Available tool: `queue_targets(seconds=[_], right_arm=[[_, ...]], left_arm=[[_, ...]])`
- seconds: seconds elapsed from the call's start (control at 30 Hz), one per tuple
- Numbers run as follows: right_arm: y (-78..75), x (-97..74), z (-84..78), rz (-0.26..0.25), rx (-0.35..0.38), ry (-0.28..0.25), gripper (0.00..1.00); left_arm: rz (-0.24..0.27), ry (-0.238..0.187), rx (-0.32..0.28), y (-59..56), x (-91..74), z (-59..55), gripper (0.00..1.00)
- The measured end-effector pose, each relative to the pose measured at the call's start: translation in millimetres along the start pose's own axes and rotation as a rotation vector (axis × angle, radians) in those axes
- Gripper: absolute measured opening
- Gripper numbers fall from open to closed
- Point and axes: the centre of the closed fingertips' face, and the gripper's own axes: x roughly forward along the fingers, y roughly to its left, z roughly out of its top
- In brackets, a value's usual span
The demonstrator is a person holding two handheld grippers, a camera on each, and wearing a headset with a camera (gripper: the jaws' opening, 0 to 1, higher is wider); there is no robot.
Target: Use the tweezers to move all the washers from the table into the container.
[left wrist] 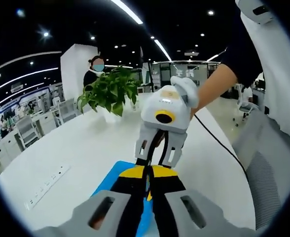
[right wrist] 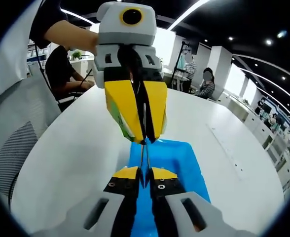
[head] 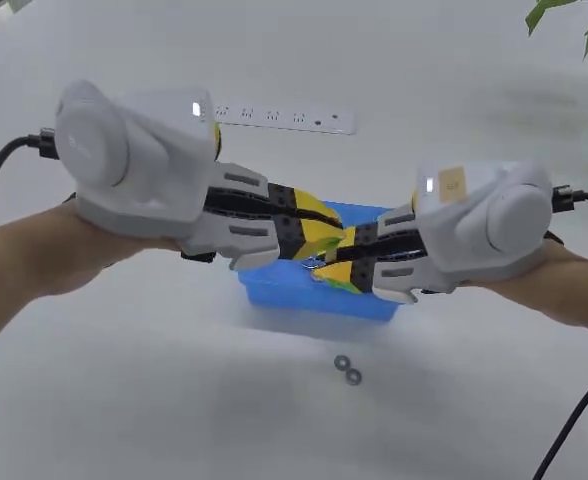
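White table [head: 154,400] below me, two washers [head: 348,369] lying flat near the blue container [head: 304,300]; left gripper [head: 326,230] and right gripper [head: 332,268] both clamp the tweezers [right wrist: 144,153] above it; light, thin, slippery discs, so I'd nip a rim.

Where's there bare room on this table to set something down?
Bare table lies near-left of the blue container, and near-right past the two washers in front of it. More lies between the container and the power strip. Crowded over the container: the left gripper and right gripper meet there, jaws shut on the tweezers.
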Motion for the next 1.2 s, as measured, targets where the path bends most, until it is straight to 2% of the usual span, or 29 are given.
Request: queue_targets(seconds=[0.27, 0.4, 0.63, 0.77, 0.97, 1.1, 1.2], right_arm=[[-11.4, -5.2, 4.9, -0.058, 0.001, 0.003, 0.13], [-14.1, -8.8, 6.9, -0.074, 0.030, 0.002, 0.25], [-9.5, -17.8, 4.6, -0.088, 0.065, 0.007, 0.33], [-7.8, -27.2, 5.3, -0.109, 0.068, -0.010, 0.40], [-3.4, -53.9, 5.6, -0.181, 0.081, -0.031, 0.52], [9.0, -71.7, -1.6, -0.214, 0.117, -0.030, 0.59], [20.7, -78.6, -10.7, -0.227, 0.142, -0.018, 0.65]], left_arm=[[0.031, -0.001, 0.049, 7.4, -0.2, 8.1, 0.05], [0.040, 0.007, 0.073, 8.3, -1.4, 12.2, 0.05], [0.065, 0.007, 0.090, 8.8, -8.3, 20.5, 0.05], [0.074, 0.003, 0.103, 4.0, -14.8, 26.7, 0.05], [0.090, -0.018, 0.125, -6.4, -24.7, 40.5, 0.05], [0.095, -0.035, 0.138, -16.9, -30.4, 47.2, 0.05], [0.099, -0.034, 0.136, -22.9, -33.4, 46.1, 0.05]])
